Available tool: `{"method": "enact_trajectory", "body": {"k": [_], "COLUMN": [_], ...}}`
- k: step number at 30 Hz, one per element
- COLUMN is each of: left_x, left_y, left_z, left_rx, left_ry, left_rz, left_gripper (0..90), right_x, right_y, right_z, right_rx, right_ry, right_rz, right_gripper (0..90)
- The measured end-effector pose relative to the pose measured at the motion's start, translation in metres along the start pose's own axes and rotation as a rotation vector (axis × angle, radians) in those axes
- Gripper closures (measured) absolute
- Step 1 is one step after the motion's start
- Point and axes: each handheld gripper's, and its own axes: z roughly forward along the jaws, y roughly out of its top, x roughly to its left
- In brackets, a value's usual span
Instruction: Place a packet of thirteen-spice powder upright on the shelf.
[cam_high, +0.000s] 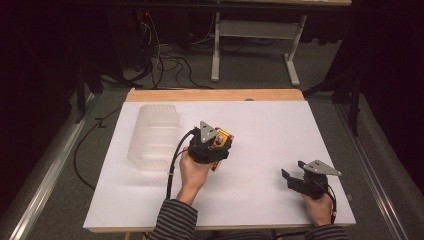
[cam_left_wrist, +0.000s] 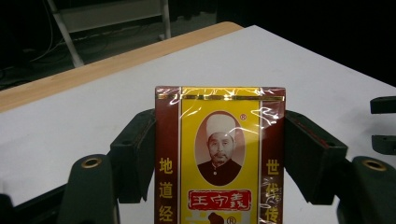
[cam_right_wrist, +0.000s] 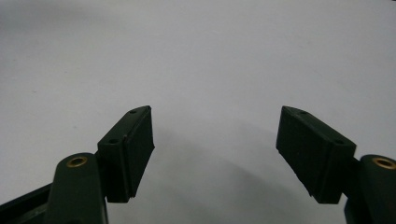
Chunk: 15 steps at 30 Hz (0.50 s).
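Left gripper is clamped on a small flat box, jaws pressing its two long side edges. It's held up off the white worktop, roughly mid-worktop, a bit left of center in the high view.

Orientation: in the left gripper view the box's long axis runs along the jaws, top edge pointing away from the camera, printed face toward it. From the high view that puts the box sticking out to the right/far side of the gripper, tilted, not flat on the worktop.

Looks: yellow front w/ dark red/maroon bands down both sides, gold strip along the top, an oval portrait in the middle, a red label w/ Chinese characters under it, yellow characters down each maroon band. Wrapped in clear shiny film, lots of glare and wrinkles near the top corners. Bottom of the box is cut off by the frame edge.

Right gripper sits near the right front corner of the worktop, well apart from the box, jaws spread wide w/ nothing between them; right gripper view just has bare white surface past the pads.

Also a translucent plastic tray/bin on the left part of the worktop, just beside the left hand. Can't tell if anything's in it. Striped sleeves at the bottom.
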Motion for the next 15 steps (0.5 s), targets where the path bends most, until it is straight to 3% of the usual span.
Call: {"method": "enact_trajectory", "body": {"k": [6,15], "left_x": [0.003,0.01], "left_y": [0.0,-0.001], "left_z": [-0.007,-0.013], "left_rx": [-0.023,-0.016], "left_ry": [0.006,0.005], "left_rz": [-0.013,-0.032], "left_gripper": [33.4,33.3], "right_x": [0.0,0.0], "right_y": [0.0,0.0], "right_z": [0.001,0.0], "right_rx": [0.006,0.007], "right_ry": [0.005,0.009], "right_rz": [-0.002,0.002], "right_gripper": [28.0,28.0]}}
